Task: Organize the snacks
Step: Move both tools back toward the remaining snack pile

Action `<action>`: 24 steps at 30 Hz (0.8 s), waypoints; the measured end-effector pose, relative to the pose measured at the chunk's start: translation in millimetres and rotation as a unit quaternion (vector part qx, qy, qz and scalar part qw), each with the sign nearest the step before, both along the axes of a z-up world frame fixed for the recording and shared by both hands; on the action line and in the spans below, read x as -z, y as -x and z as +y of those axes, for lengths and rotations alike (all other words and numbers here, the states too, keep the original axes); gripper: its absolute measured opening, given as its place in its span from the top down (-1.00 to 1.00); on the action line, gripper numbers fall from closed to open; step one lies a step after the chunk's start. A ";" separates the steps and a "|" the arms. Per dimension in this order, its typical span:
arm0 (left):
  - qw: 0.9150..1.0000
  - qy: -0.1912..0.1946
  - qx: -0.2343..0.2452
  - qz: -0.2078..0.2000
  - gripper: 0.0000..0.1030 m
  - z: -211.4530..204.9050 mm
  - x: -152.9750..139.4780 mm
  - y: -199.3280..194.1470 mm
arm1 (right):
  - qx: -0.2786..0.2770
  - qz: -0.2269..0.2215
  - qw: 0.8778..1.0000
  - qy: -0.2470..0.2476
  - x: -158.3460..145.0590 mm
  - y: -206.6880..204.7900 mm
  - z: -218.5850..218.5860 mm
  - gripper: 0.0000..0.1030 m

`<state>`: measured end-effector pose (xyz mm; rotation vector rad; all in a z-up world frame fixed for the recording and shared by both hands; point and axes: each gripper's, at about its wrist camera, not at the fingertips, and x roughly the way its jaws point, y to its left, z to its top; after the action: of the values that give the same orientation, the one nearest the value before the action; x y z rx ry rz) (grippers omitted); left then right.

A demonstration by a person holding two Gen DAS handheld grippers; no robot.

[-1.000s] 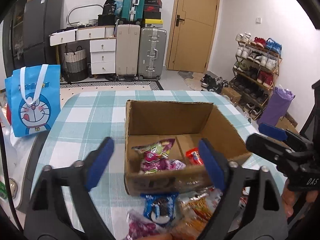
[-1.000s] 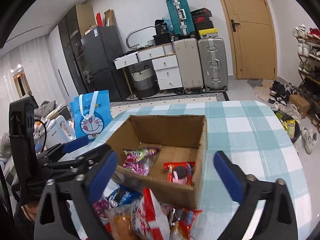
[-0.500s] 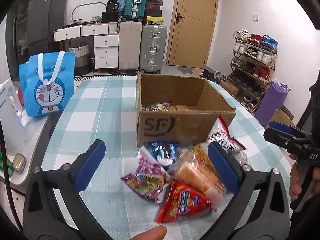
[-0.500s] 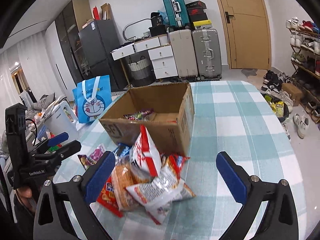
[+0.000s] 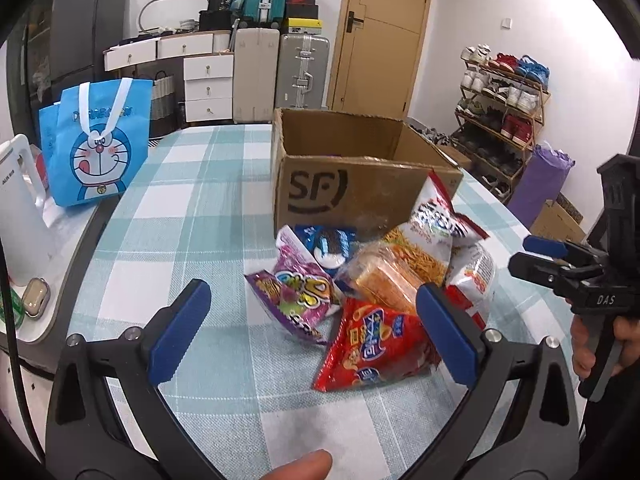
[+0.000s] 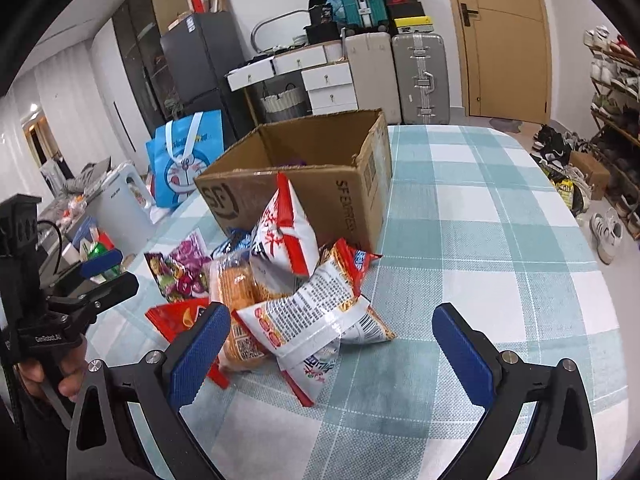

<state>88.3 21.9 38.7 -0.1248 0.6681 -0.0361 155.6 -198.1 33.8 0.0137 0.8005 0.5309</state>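
With both the left gripper (image 5: pixel 312 332) and right gripper (image 6: pixel 332 344) spread wide and holding nothing, best to drop onto the red chip bag (image 5: pixel 376 348) at the near edge of the heap before the cardboard box (image 5: pixel 352 184), pinching its puffed middle gently

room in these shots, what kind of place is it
Most likely a lived-in home, perhaps a dining or entry area: a shoe rack full of shoes by a wooden door, suitcases stacked against the wall, and a checked tablecloth on the table.
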 end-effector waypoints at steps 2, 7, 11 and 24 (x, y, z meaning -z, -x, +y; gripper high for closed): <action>1.000 -0.009 0.005 0.005 -0.98 -4.7 2.4 1.0 | -0.004 0.007 1.000 0.007 4.8 -1.0 3.3 -0.99; 1.000 -0.022 0.016 0.009 -0.98 -13.8 3.4 -2.5 | -0.010 0.022 1.000 0.005 13.9 -5.4 6.5 -0.99; 0.999 -0.024 0.037 0.016 -0.98 -20.7 5.7 -3.7 | -0.014 0.029 0.999 0.008 19.2 -7.9 9.1 -0.99; 0.995 -0.020 0.083 0.044 -0.98 -37.5 22.9 -8.9 | -0.009 0.042 0.999 0.008 26.7 -13.3 6.1 -0.99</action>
<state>97.3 -15.6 15.8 -0.0331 0.7665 -0.1772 168.9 -192.0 7.1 0.0140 0.8867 0.5439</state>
